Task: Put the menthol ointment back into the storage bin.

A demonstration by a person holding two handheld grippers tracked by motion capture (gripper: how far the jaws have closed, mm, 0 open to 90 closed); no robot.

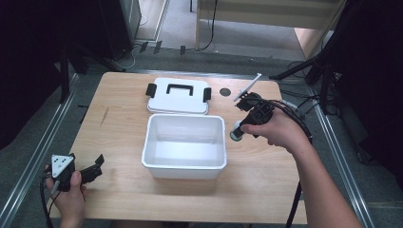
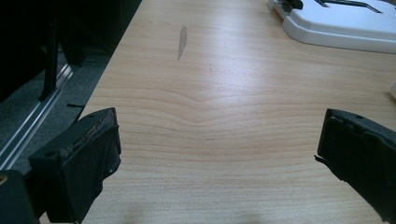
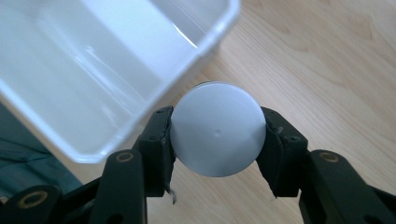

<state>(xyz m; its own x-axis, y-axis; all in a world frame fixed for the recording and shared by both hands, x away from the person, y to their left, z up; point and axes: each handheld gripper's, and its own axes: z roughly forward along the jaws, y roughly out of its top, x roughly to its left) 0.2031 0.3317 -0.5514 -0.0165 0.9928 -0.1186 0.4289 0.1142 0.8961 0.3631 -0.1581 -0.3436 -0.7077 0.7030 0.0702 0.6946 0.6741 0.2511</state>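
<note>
Grey floor with metal rails surrounds a light wooden table (image 1: pixel 266 185), and dark stands and cables crowd the right edge in the high view. A white open box (image 1: pixel 184 146) sits mid-table, its lid (image 1: pixel 178 96) with a black handle lying flat just behind it. The right gripper (image 1: pixel 236 131) hovers beside the box's right wall, carrying a small round object. The left gripper (image 1: pixel 97 166) waits near the table's front left corner, well apart from everything.

From the left gripper view, the jaws stand wide apart with nothing between them, over bare wood grain marked by one dark smudge (image 2: pixel 182 41); a corner of the lid (image 2: pixel 336 23) shows at the top right.

In the right gripper view, the jaws are clamped on a round white-topped container (image 3: pixel 217 129), pinched at its curved sides, beside the box rim (image 3: pixel 205 44). The likely risk is slippage: a smooth round wall held on two narrow contacts could twist or drop if tilted. It could also clip the rim if carried across too low.
</note>
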